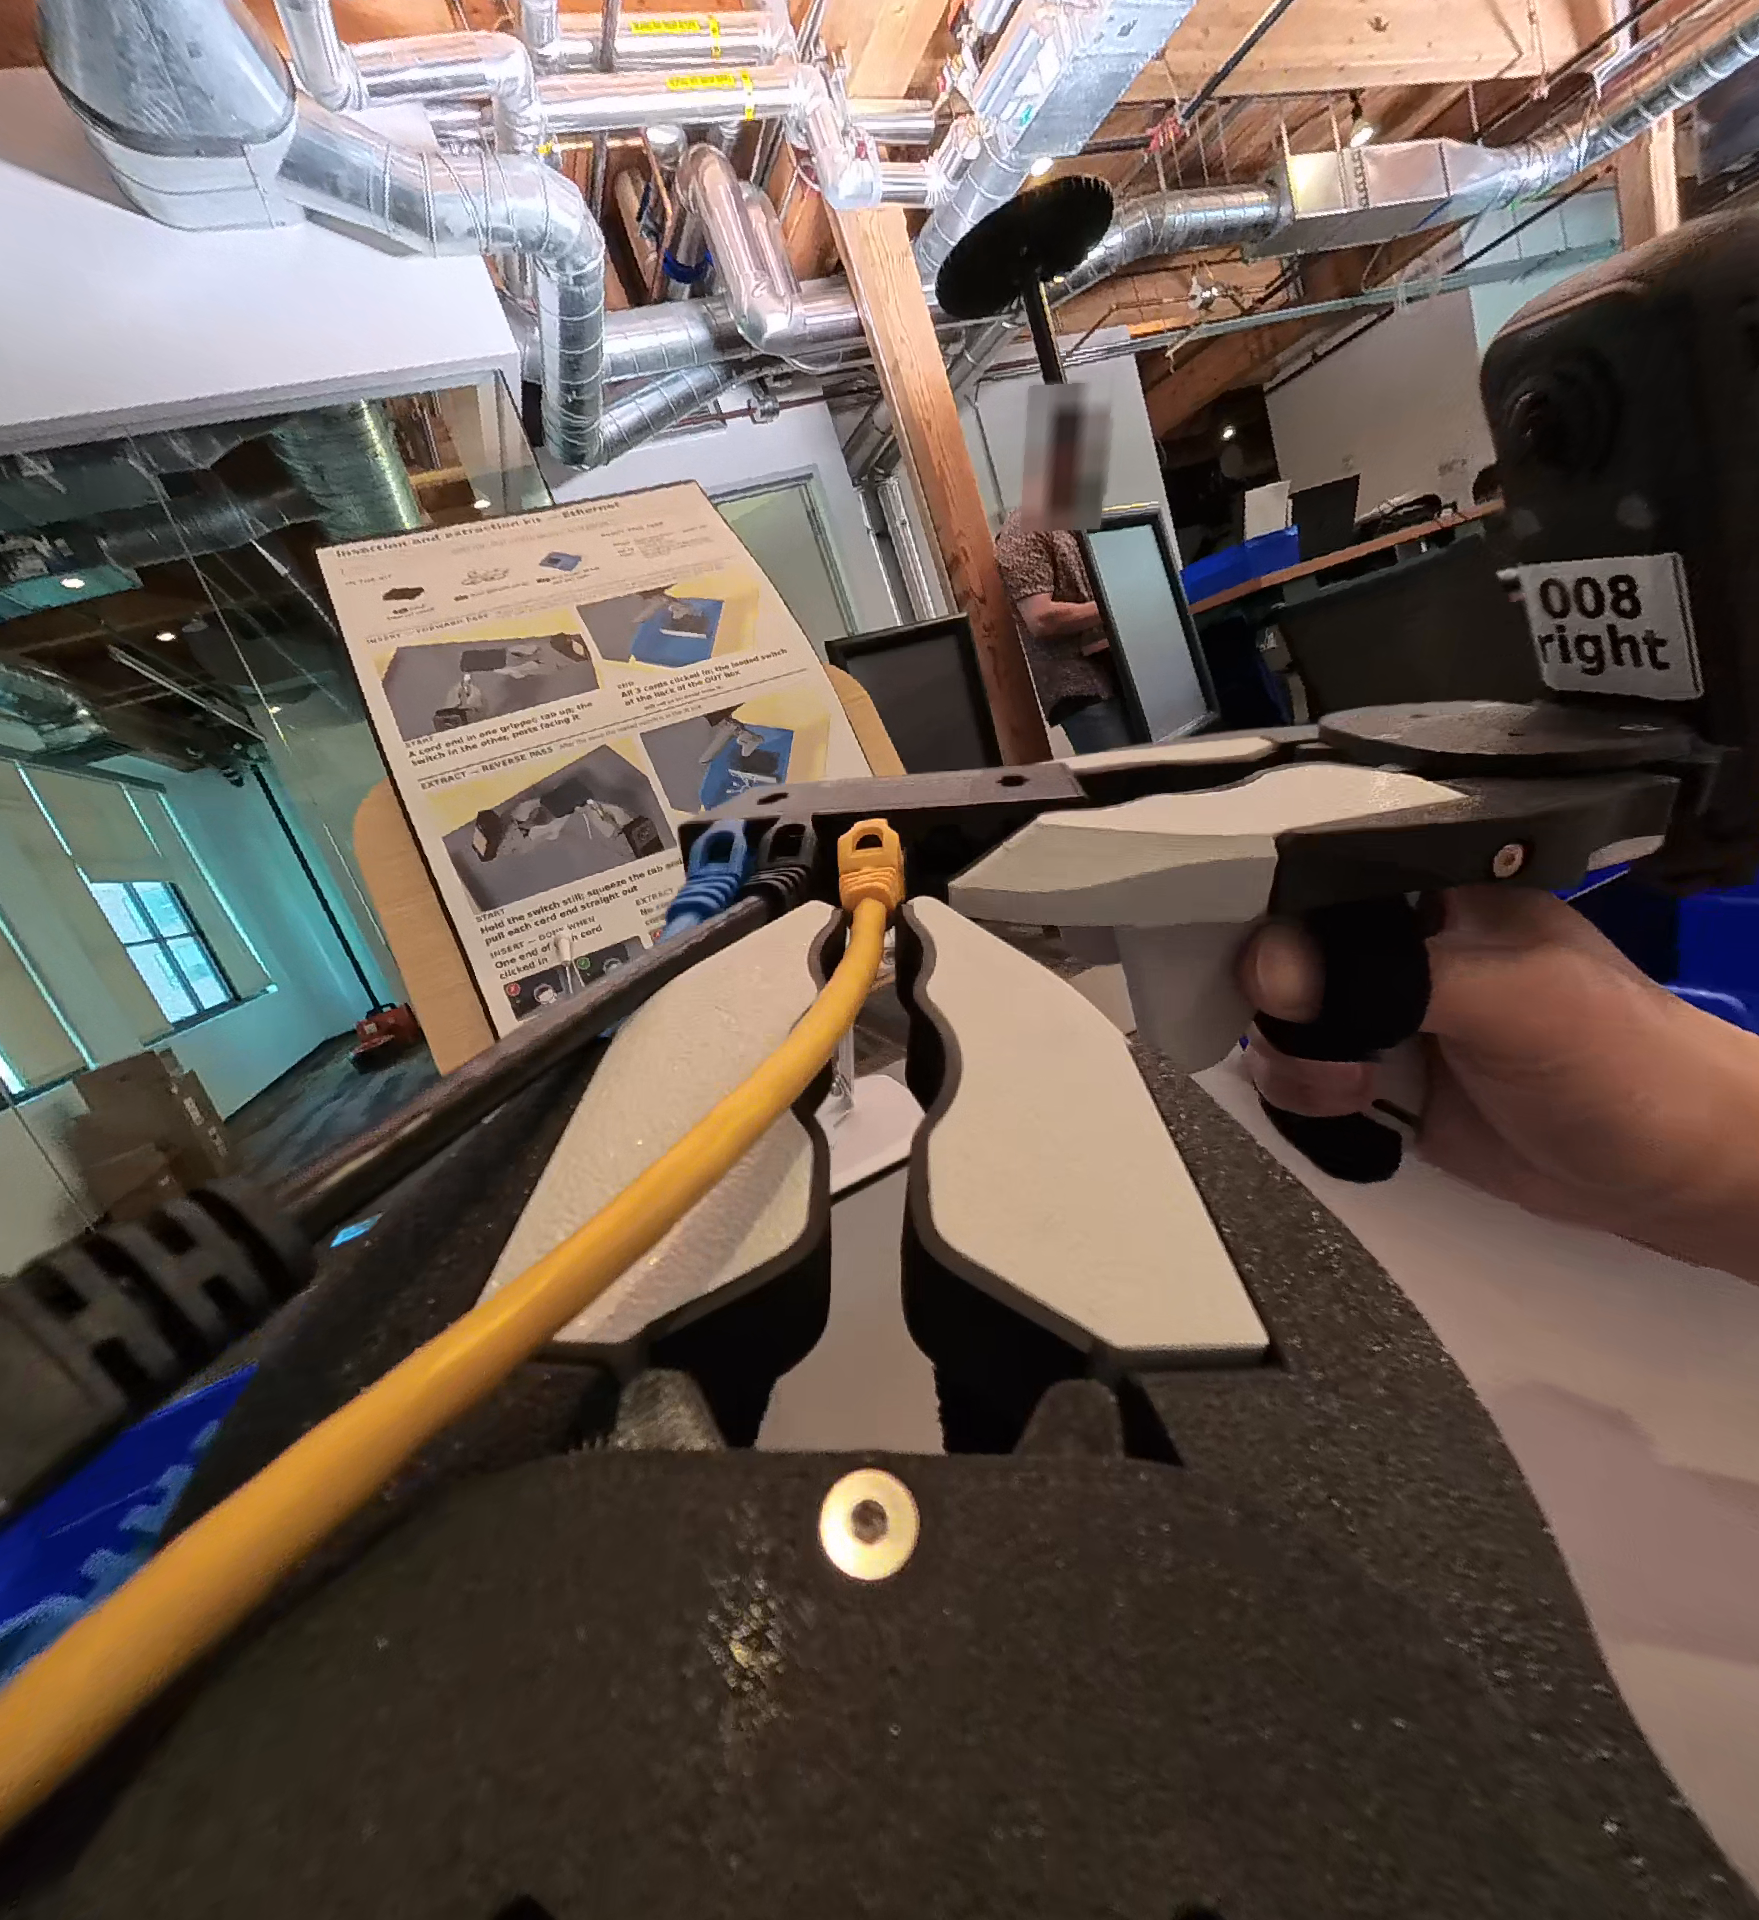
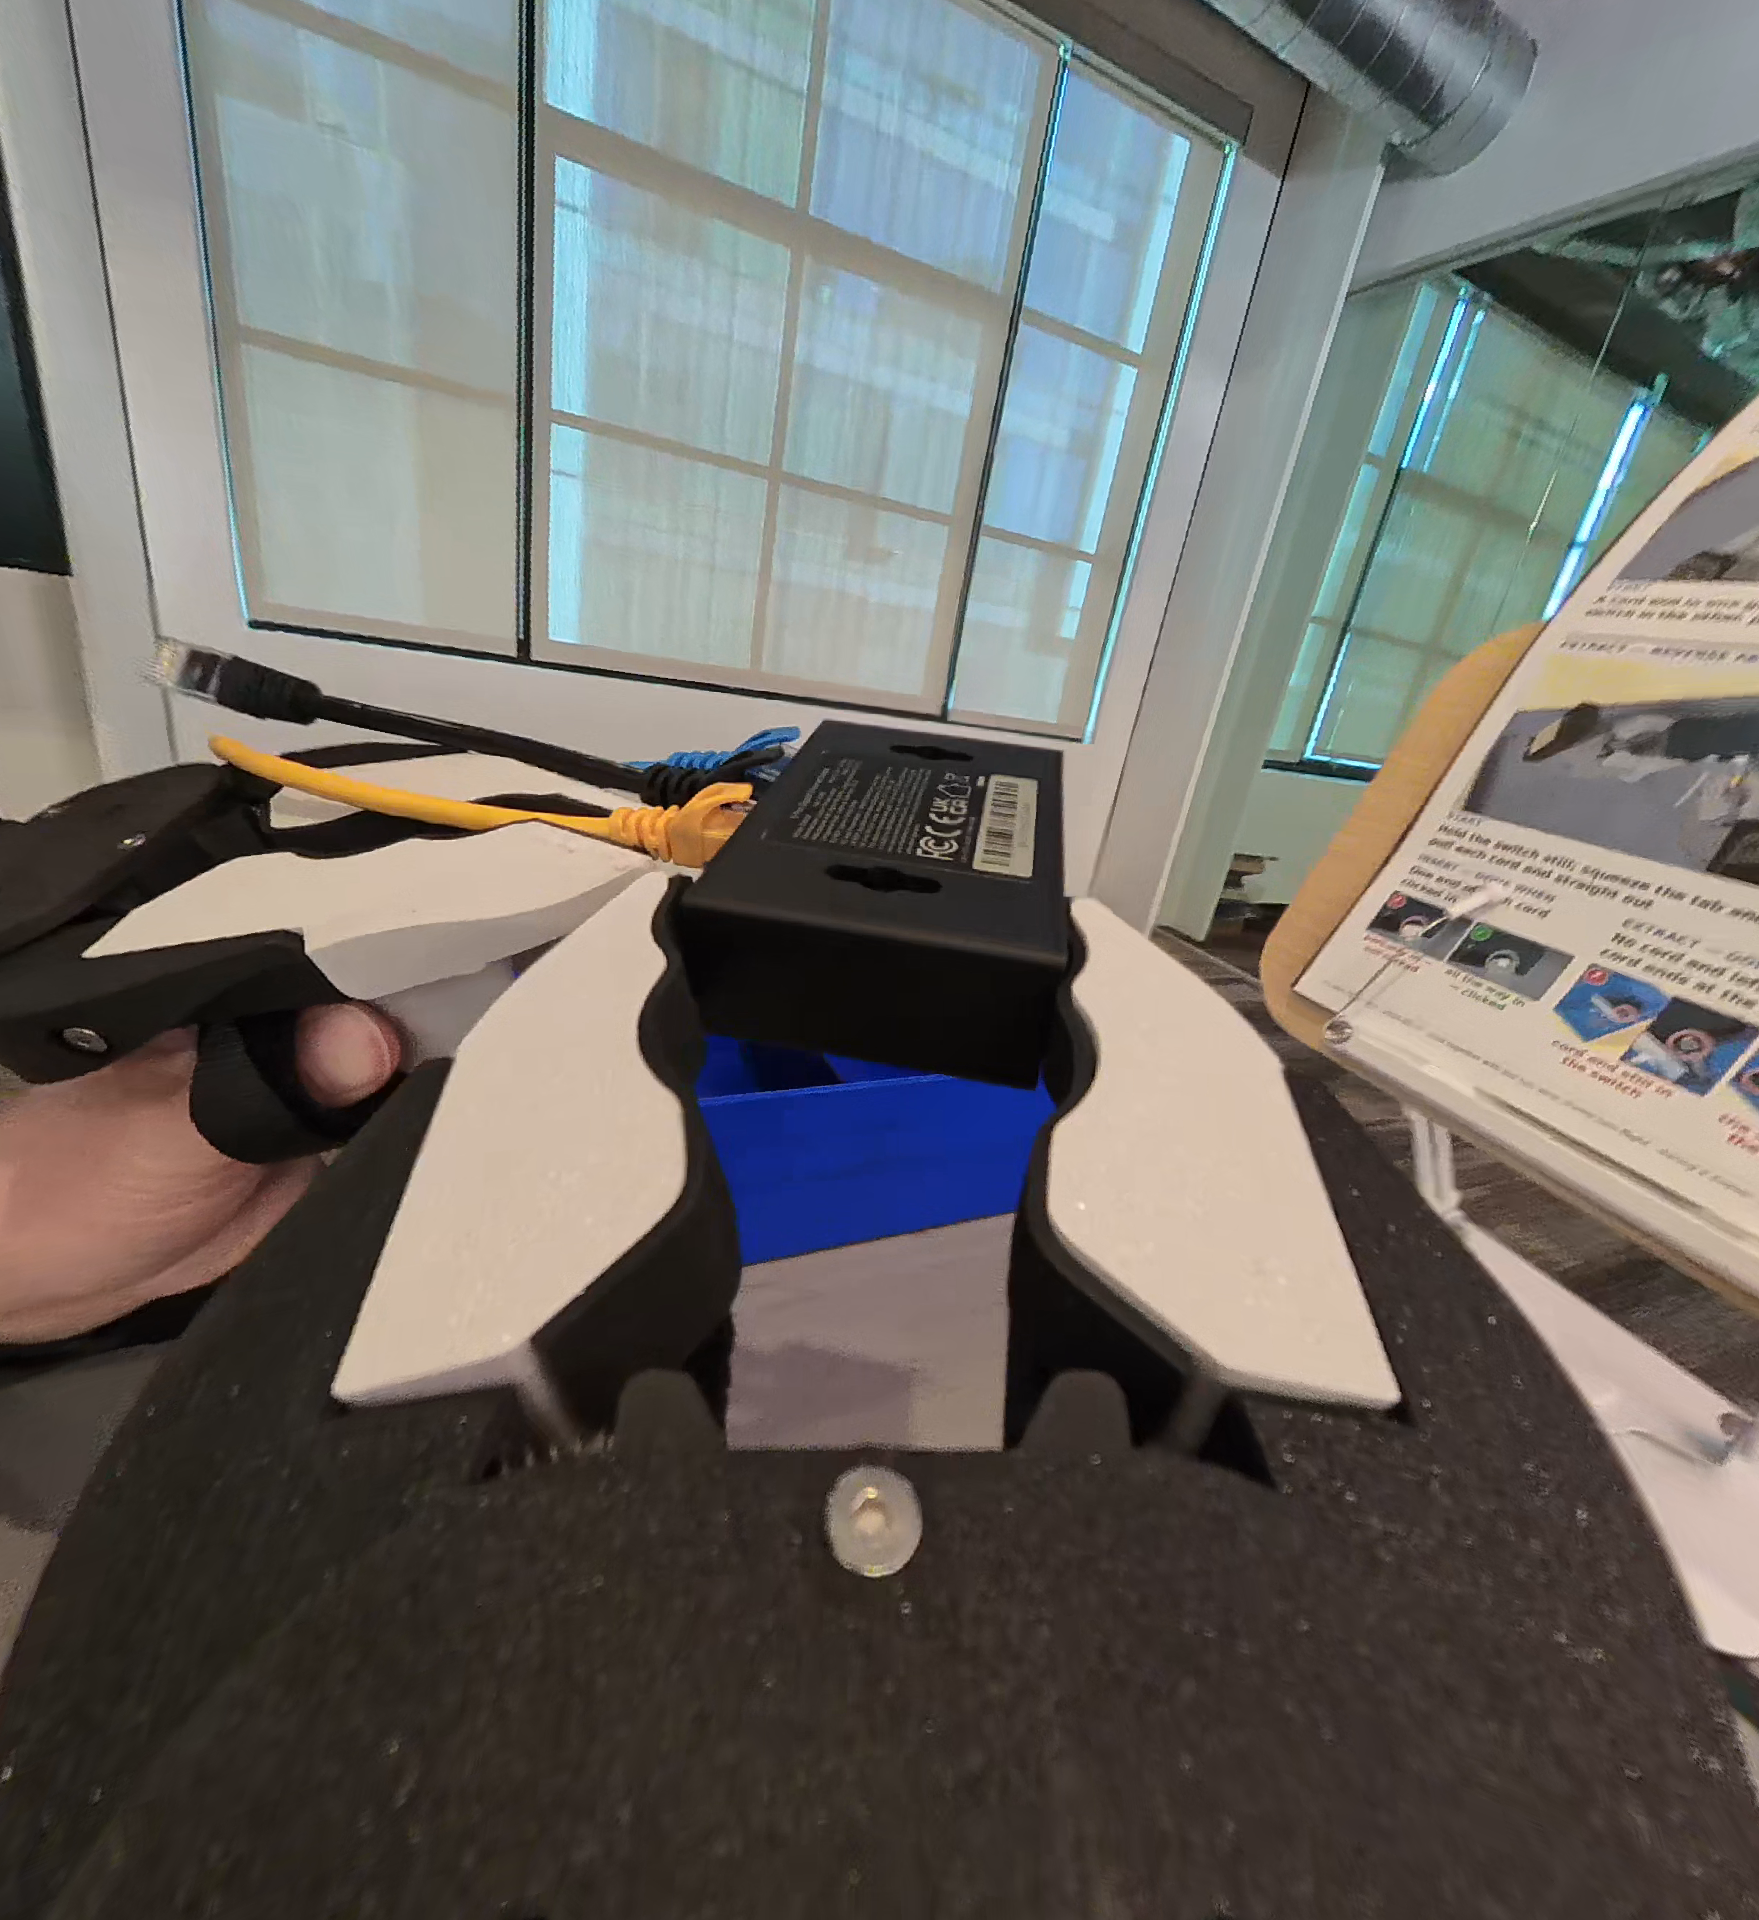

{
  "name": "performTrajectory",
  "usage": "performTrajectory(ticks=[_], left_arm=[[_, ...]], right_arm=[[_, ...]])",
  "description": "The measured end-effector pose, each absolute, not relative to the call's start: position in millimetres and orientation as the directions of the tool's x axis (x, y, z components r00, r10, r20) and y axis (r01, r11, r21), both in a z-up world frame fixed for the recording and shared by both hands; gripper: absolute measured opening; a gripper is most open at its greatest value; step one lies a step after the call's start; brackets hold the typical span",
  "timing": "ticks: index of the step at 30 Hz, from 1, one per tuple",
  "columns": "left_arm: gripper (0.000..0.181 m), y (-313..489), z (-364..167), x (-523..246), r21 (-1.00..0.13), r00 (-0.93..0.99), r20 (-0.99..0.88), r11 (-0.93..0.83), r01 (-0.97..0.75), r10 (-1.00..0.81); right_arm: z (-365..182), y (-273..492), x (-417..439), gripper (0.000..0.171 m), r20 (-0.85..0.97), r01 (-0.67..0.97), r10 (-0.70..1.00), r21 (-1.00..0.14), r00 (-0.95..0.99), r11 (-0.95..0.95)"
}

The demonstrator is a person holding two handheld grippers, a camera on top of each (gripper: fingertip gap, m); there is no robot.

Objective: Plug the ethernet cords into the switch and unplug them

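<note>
My right gripper is shut on the black switch and holds it in the air with its labelled underside up. The switch also shows in the left wrist view. A blue plug, a black plug and a yellow plug sit side by side in its ports. My left gripper is closed around the yellow cord just behind its plug. The black cord's free end sticks up at the left.
An instruction board on a wire stand is at the right. A blue bin lies below the switch on the white table. A person stands far behind. Another black plug lies close at lower left.
</note>
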State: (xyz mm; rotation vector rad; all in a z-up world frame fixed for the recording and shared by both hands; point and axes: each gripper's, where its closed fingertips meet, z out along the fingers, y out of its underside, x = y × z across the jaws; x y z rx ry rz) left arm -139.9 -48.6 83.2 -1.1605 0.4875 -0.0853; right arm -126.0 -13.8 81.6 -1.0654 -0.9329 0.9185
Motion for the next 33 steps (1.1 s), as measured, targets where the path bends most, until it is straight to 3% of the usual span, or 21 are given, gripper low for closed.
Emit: performTrajectory(ticks=[7,16,22,24,33], left_arm=[[0.009,-50.6,85.2,-138.6,-0.902,0.891,-0.307,0.402,-0.16,-0.334],[0.008,-47.1,81.3,-139.0,-0.909,0.892,-0.301,0.383,-0.163,-0.337],[0.01,-34.6,74.2,-141.2,-0.939,0.903,-0.26,0.307,-0.154,-0.343],[0.018,-33.0,67.1,-140.9,-0.945,0.901,-0.258,0.285,-0.161,-0.349],[0.025,-40.4,62.6,-141.9,-0.942,0.896,-0.276,0.285,-0.179,-0.348]], right_arm=[[89.3,-18.9,-120.4,0.063,0.328,-0.068,0.846,-0.918,0.42,0.39],[85.1,-16.4,-120.2,0.063,0.342,-0.042,0.84,-0.918,0.421,0.395],[73.7,-0.5,-124.7,0.063,0.059,-0.126,0.938,-0.986,0.341,0.107],[72.3,9.1,-120.0,0.062,-0.041,-0.163,0.938,-0.986,0.345,0.017],[22.8,67.1,-92.4,0.062,-0.441,-0.115,0.829,-0.896,0.342,-0.429]])
